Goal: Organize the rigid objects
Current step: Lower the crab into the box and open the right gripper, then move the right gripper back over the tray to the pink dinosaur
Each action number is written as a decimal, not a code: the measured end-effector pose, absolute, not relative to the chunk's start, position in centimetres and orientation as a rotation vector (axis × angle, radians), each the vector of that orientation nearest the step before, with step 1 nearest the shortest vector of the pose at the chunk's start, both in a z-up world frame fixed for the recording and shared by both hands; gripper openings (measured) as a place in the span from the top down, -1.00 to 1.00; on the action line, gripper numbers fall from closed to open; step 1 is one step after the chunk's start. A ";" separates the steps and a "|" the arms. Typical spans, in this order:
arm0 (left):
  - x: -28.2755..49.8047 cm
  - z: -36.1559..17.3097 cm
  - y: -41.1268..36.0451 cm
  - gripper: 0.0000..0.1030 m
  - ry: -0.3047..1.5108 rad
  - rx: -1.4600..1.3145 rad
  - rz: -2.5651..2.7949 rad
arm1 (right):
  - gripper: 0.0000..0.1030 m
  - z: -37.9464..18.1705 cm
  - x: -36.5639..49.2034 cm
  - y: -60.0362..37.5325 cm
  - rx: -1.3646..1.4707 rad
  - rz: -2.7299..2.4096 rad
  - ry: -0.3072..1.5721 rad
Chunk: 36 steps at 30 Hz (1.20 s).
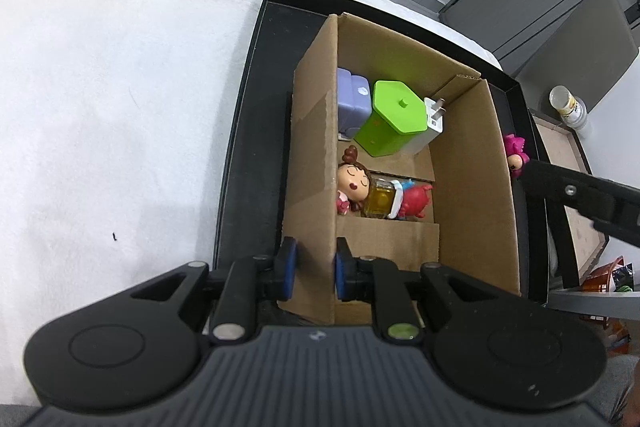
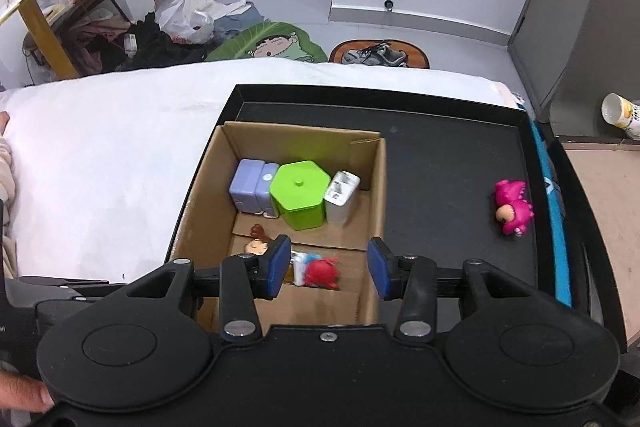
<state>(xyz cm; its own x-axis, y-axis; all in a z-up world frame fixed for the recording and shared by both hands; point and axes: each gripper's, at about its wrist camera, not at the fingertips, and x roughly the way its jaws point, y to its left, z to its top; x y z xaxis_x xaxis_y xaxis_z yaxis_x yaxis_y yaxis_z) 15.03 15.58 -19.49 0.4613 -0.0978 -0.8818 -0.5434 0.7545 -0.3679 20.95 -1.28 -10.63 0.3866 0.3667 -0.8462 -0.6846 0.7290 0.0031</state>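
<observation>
A cardboard box [image 1: 472, 167] stands in a black tray [image 1: 248, 147]. My left gripper [image 1: 315, 267] is shut on the box's near left wall, one blue pad on each side. Inside the box are a purple case [image 1: 352, 99], a green hexagonal container [image 1: 392, 115], a white plug charger [image 1: 434, 119], a doll figure [image 1: 352, 181], a small yellow bottle [image 1: 380, 203] and a red toy [image 1: 416, 201]. My right gripper [image 2: 329, 267] hangs open above the box's near end, over the red toy [image 2: 320, 271], holding nothing. A pink dinosaur figure [image 2: 512, 207] lies on the tray [image 2: 448, 195] right of the box.
The tray rests on a white cloth-covered surface [image 2: 100, 147]. To the right are a wooden board [image 2: 600, 207] and a lying bottle [image 2: 624, 115]. A person's hand [image 2: 20, 395] shows at lower left. Clothes, bags and shoes lie on the floor beyond.
</observation>
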 end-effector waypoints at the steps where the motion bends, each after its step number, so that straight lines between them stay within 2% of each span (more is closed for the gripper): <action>1: 15.1 -19.5 15.5 0.68 1.075 -0.687 0.304 | 0.15 -10.5 21.1 -1.6 -0.367 0.686 0.959; 13: 15.2 -19.5 15.4 0.68 1.078 -0.679 0.310 | 0.11 -9.7 23.6 -6.0 -0.330 0.629 0.943; 17: 15.2 -19.5 15.3 0.68 1.080 -0.677 0.311 | 0.01 -10.2 24.3 -7.0 -0.334 0.609 0.945; 22: 15.1 -19.6 15.3 0.68 1.078 -0.676 0.307 | 0.00 -11.1 25.6 -8.6 -0.323 0.577 0.963; 27: 15.1 -19.6 15.3 0.67 1.078 -0.676 0.307 | -0.10 -12.0 27.6 -10.2 -0.269 0.546 0.982; 36: 15.1 -19.7 15.3 0.67 1.084 -0.674 0.304 | -0.10 -13.8 30.4 -11.9 -0.191 0.505 1.009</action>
<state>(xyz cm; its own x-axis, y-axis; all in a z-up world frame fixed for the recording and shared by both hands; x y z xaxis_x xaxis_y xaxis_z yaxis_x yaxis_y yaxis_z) 15.10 15.28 -19.73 0.4520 -0.0921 -0.8873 -0.5400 0.7635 -0.3543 30.42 -11.89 -13.76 0.4297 0.3153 -0.8461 -0.4883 0.8694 0.0759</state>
